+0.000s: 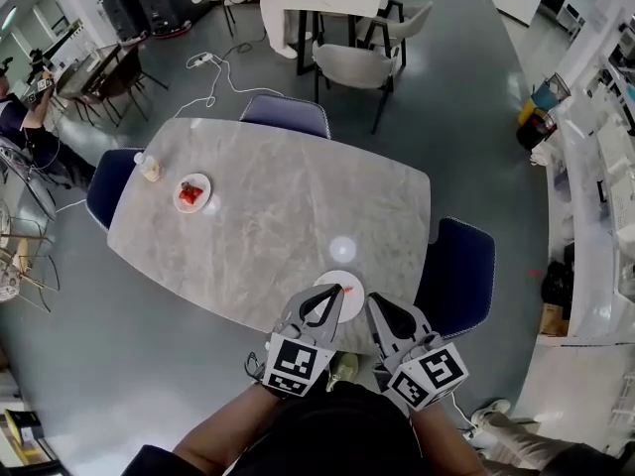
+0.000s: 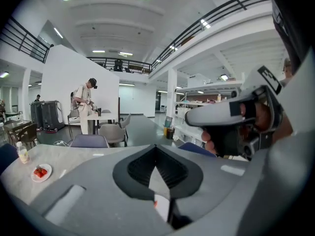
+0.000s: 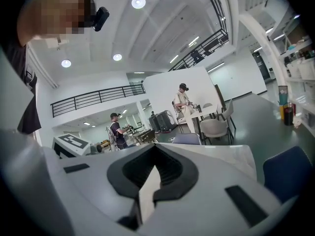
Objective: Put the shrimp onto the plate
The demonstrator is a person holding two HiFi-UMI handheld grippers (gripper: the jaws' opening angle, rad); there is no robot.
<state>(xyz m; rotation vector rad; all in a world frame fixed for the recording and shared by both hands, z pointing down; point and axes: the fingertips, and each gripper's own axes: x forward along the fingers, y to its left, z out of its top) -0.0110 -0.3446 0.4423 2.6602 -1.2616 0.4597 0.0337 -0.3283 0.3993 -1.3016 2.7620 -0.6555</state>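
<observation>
A small white plate [image 1: 350,278] lies at the table's near edge, partly hidden under my left gripper [image 1: 334,293]. A red-orange shrimp [image 1: 338,289] shows right at that gripper's tips, and whether the tips pinch it or it lies on the plate I cannot tell. In the left gripper view the jaws meet at their tips [image 2: 156,149], and a red bit of the shrimp [image 2: 155,203] on white shows through the slit below. My right gripper [image 1: 385,310] hovers beside the plate, its jaws closed [image 3: 156,149] with nothing visible between them.
A second white plate [image 1: 204,180] holding red food [image 1: 190,194] sits at the table's far left by a small bottle [image 1: 149,169]. Blue chairs stand at the right [image 1: 461,266], the far side [image 1: 288,114] and the left [image 1: 107,181]. People stand by tables farther back.
</observation>
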